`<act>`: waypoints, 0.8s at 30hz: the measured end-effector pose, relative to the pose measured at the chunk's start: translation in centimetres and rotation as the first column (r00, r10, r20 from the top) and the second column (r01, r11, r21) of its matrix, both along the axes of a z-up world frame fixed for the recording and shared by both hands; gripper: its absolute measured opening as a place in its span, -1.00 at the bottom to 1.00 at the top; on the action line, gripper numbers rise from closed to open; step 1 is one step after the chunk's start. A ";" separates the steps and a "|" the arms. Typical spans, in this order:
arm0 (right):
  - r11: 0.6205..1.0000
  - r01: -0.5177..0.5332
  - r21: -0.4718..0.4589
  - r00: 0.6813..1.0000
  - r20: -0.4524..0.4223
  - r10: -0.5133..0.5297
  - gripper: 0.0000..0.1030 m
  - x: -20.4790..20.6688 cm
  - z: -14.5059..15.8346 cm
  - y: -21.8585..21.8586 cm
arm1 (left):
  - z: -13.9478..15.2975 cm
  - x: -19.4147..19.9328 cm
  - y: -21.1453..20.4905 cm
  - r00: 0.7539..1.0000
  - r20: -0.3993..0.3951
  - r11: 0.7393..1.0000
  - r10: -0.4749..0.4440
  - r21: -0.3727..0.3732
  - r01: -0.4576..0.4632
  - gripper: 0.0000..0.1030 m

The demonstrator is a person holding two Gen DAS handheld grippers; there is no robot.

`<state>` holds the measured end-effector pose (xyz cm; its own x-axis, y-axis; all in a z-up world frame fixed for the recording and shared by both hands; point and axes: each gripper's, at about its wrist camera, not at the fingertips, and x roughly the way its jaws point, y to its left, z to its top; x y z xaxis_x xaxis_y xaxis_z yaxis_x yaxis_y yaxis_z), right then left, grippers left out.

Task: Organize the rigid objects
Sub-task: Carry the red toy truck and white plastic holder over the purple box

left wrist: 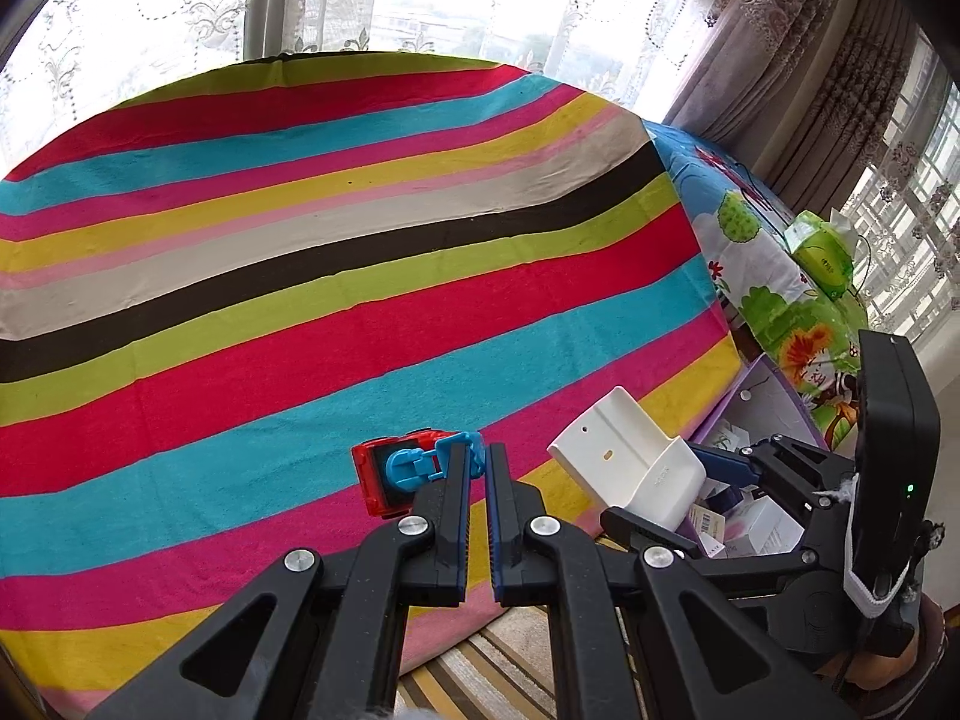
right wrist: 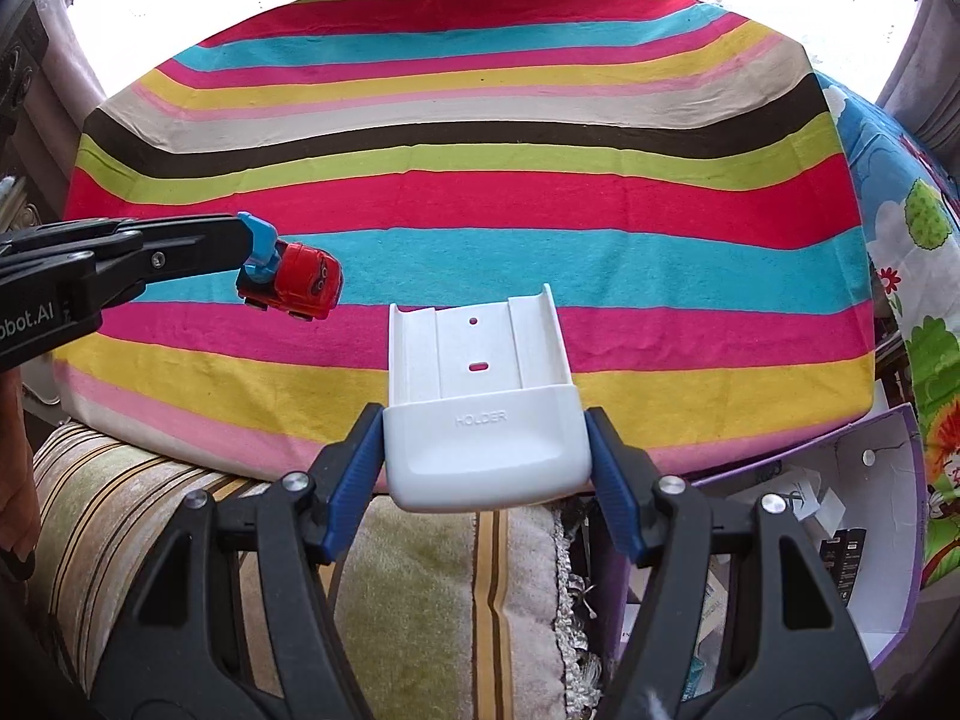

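— What have I got in each hand right now?

— My left gripper (left wrist: pixel 478 468) has its jaws clenched on the blue part at the back of a red toy car (right wrist: pixel 303 287). The car hangs off the tips, lifted clear of the striped cloth (left wrist: pixel 360 276) that covers the desk, near its front edge.

— And the other side?

— My right gripper (right wrist: pixel 486 450) is grasping the white holder (right wrist: pixel 480 408) by its two sides, blue pads (right wrist: pixel 354 468) pressed against the pocket end, the back plate pointing away from me. It sits above the front edge of the desk, to the right of the car and apart from it.

— Anything nearby?

— An open purple box (right wrist: pixel 864 516) with small packages inside, low on my right beside the desk, and a green tissue pack (left wrist: pixel 822 252) on the cartoon-print cover (left wrist: pixel 756 258) farther right.
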<state>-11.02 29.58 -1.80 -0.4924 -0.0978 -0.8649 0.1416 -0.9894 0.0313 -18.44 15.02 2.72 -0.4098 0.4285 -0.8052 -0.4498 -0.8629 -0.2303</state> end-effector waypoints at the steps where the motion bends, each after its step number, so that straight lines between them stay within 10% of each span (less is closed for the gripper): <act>1: 1.000 0.007 0.001 1.000 -0.001 -0.007 0.34 0.2 0.1 0.3 | 0.0 0.2 0.3 1.000 0.000 1.000 -0.006 0.000 0.006 -0.90; 24: 0.980 0.194 0.047 0.981 0.004 -0.195 0.34 5.2 0.4 10.2 | 0.6 4.4 9.8 0.981 0.025 0.981 -0.194 0.012 0.194 -0.90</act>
<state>-5.78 39.76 -1.43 -0.4905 0.0390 -0.8705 -0.0538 -0.9984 -0.0144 -14.01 24.81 3.32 -0.2969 0.5059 -0.8099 -0.6024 -0.7573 -0.2522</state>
